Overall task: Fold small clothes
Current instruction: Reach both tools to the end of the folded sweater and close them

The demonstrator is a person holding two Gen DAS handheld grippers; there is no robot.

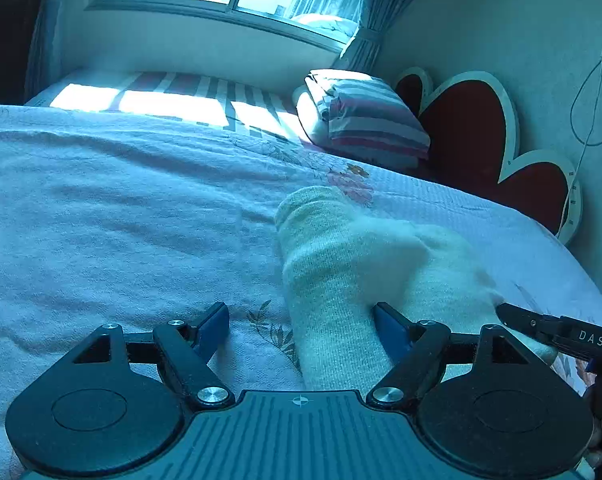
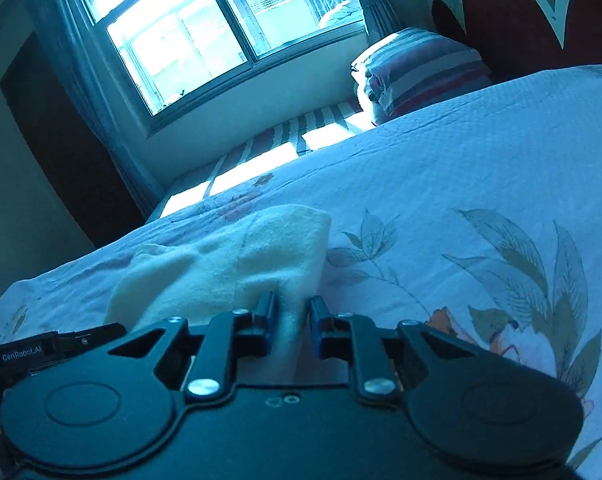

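The right gripper (image 2: 292,322) is sitting nearest in its own view, its jaws drawn in narrow around a ridge of the pale knitted sock (image 2: 229,264); the blue pads (image 2: 267,320) are flanking the fabric closely, though whether they are truly pinching it I cannot tell, since a sliver of gap is showing on the right side. The left gripper (image 1: 301,332) is standing wide open over the sock's near end (image 1: 333,280); the cloth is running between the jaws and leaning against the right pad (image 1: 393,332), while the left pad is hanging clear over the bedspread (image 1: 121,220).

The sock is lying on the flowered bedspread, just ahead of both tools, bunched and partly doubled over itself.

The risks from here, as I judge them:
- The right jaws are gripping only a thin ridge, so the knit is likely slipping free if pulled fast.
- The narrow bite may be catching the bedspread beneath, dragging the cover up with the fold.
- With the left jaws holding nothing, the near end is free to trail or twist, leaving a crooked fold.
- The two tools are working close together and could be knocking into each other.

Farther off, a folded striped blanket (image 1: 365,120) is resting by the headboard (image 1: 469,140), well apart from the work, under the window (image 2: 205,36).
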